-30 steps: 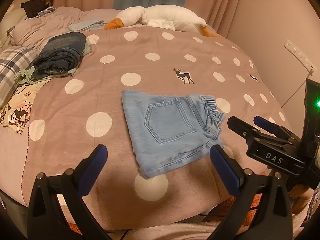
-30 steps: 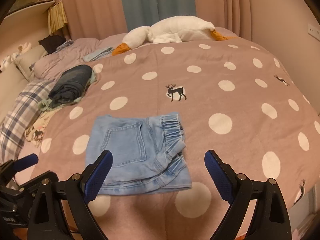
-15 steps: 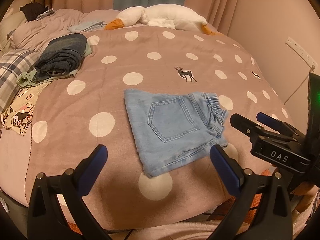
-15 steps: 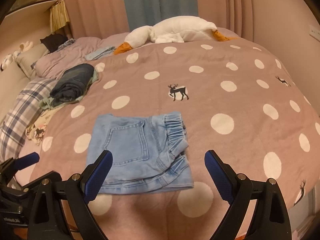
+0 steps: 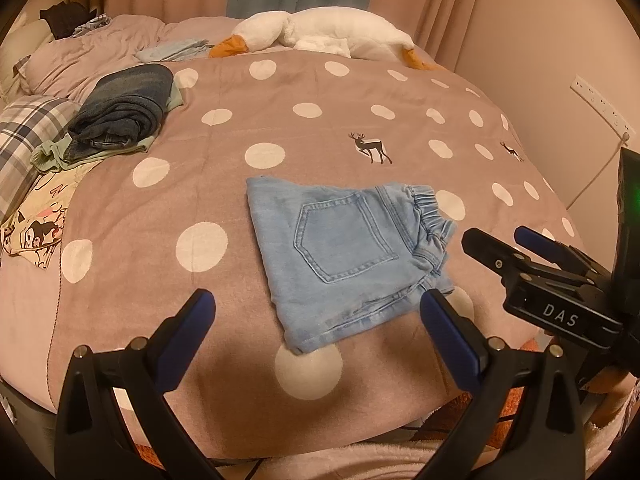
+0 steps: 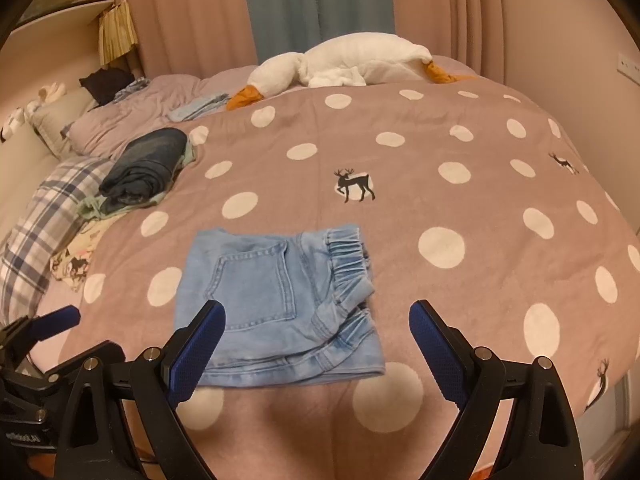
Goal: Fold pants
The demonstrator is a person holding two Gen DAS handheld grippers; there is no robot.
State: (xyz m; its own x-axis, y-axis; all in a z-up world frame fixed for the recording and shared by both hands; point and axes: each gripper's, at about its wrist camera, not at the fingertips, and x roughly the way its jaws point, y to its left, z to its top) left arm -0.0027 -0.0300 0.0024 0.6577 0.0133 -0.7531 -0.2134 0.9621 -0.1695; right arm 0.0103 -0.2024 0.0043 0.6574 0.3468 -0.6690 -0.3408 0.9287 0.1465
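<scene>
A pair of light blue denim pants (image 5: 344,256) lies folded into a small square on the pink polka-dot blanket (image 5: 224,160), back pocket up, elastic waistband to the right. It also shows in the right wrist view (image 6: 280,304). My left gripper (image 5: 316,332) is open and empty, held above the near edge of the pants. My right gripper (image 6: 316,344) is open and empty, also above their near edge. The right gripper shows at the right of the left wrist view (image 5: 532,256). The left gripper shows at the lower left of the right wrist view (image 6: 36,328).
A stack of folded dark jeans (image 5: 124,116) on green cloth lies at the left. A plaid pillow (image 5: 24,136) and printed cloth (image 5: 36,220) lie beside it. A white goose plush (image 5: 320,32) lies at the back. The bed edge is just below the grippers.
Both grippers have drawn back slightly and the view has shifted a little; the folded pants have not moved.
</scene>
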